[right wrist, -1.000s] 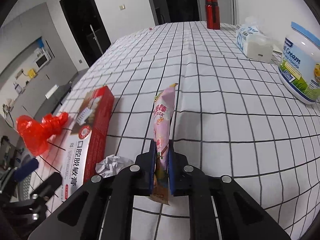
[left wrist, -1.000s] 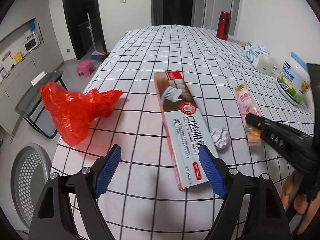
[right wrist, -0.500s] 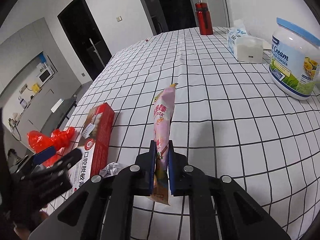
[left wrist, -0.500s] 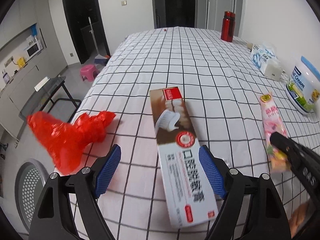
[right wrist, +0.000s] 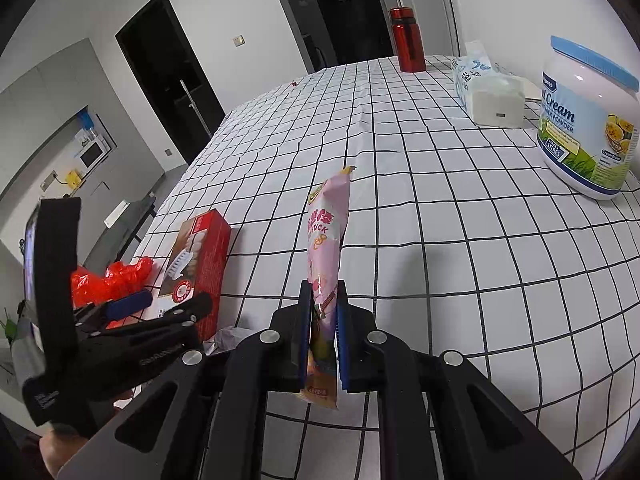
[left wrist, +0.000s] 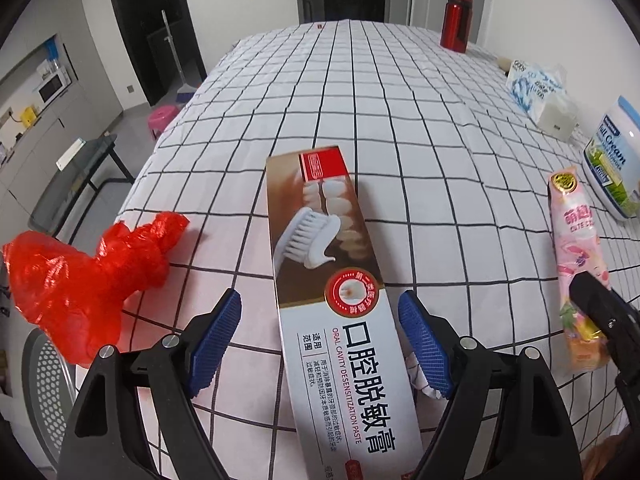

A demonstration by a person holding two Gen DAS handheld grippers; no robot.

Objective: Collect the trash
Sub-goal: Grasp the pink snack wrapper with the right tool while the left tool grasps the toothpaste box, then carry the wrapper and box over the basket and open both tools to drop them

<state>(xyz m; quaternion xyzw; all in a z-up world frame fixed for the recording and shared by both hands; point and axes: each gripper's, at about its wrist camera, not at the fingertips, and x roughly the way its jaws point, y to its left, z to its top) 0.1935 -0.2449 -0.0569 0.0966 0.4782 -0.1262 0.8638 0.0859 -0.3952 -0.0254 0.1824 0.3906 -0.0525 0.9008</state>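
In the left wrist view, the left gripper (left wrist: 320,340) has its blue fingers (left wrist: 216,338) spread wide on both sides of a long toothpaste box (left wrist: 332,304). The box lies flat on the checked tablecloth (left wrist: 380,120) and the pads do not touch it. A crumpled red plastic bag (left wrist: 84,272) lies at the left edge of the table. A bit of crumpled white paper (left wrist: 416,376) shows just beside the right finger. At the right, the right gripper (left wrist: 600,316) pinches a pink snack wrapper (left wrist: 576,248). Farther back stand a red bottle (left wrist: 456,20), a tissue pack (left wrist: 540,88) and a milk powder jar (left wrist: 612,160).

In the right wrist view, the right gripper (right wrist: 323,320) has its fingers pressed together on the lower part of the pink snack wrapper (right wrist: 326,240), which stands upright, lifted off the tablecloth. The left gripper (right wrist: 160,308) is at the left, over the toothpaste box (right wrist: 200,256), with the red plastic bag (right wrist: 108,280) behind it.
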